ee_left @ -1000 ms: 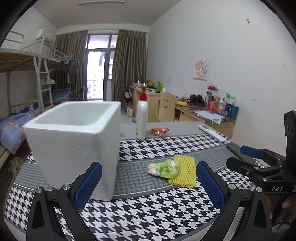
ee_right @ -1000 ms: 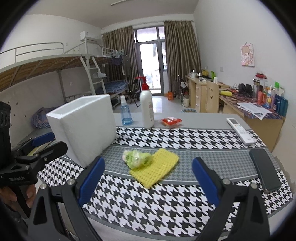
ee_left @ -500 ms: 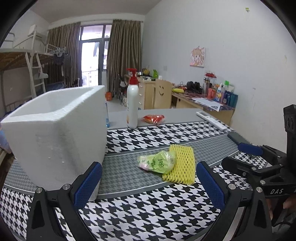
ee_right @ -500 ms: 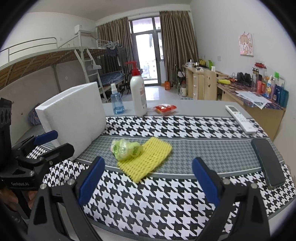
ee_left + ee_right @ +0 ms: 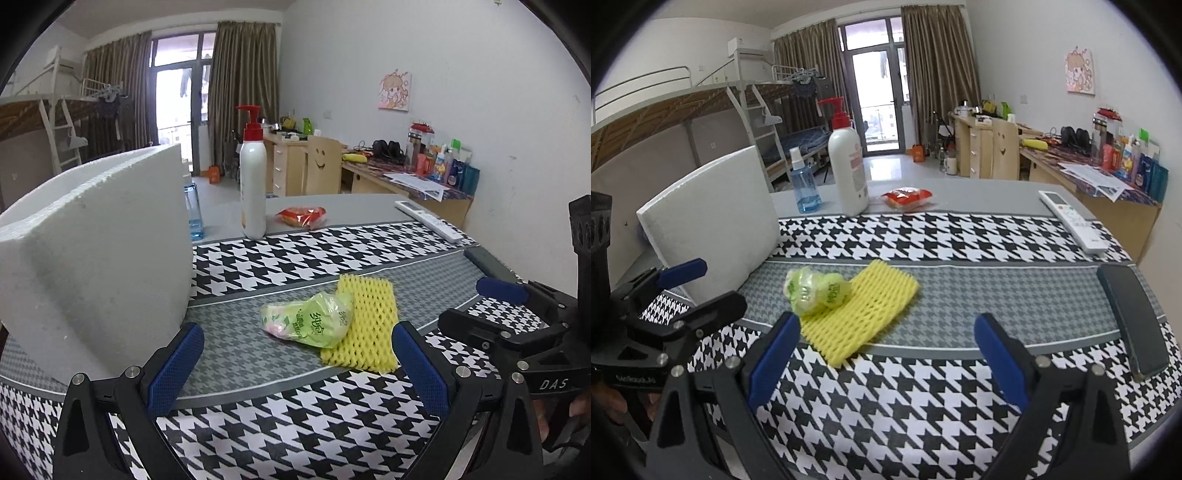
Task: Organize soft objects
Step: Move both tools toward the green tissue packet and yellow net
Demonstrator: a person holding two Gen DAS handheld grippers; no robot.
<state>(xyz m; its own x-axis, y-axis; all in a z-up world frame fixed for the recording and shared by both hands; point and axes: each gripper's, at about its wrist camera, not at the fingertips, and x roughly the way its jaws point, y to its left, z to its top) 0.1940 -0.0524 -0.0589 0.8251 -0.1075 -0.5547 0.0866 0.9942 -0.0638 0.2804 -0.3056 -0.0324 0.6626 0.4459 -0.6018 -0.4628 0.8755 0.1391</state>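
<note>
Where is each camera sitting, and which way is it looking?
Left wrist view: it sits on the left gripper, jaws open, facing the green plastic packet on the yellow foam net sleeve; the right gripper shows at the side.
Right wrist view: it sits on the right gripper, jaws open, facing the same table; the left gripper shows.
Both show the white foam box and the white pump bottle with a red top.

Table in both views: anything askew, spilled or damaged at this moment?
Nothing spilled or damaged. The green packet lies partly on the yellow foam net, both loose beside the foam box, not in it. Both grippers, left and right, are open and empty.
</note>
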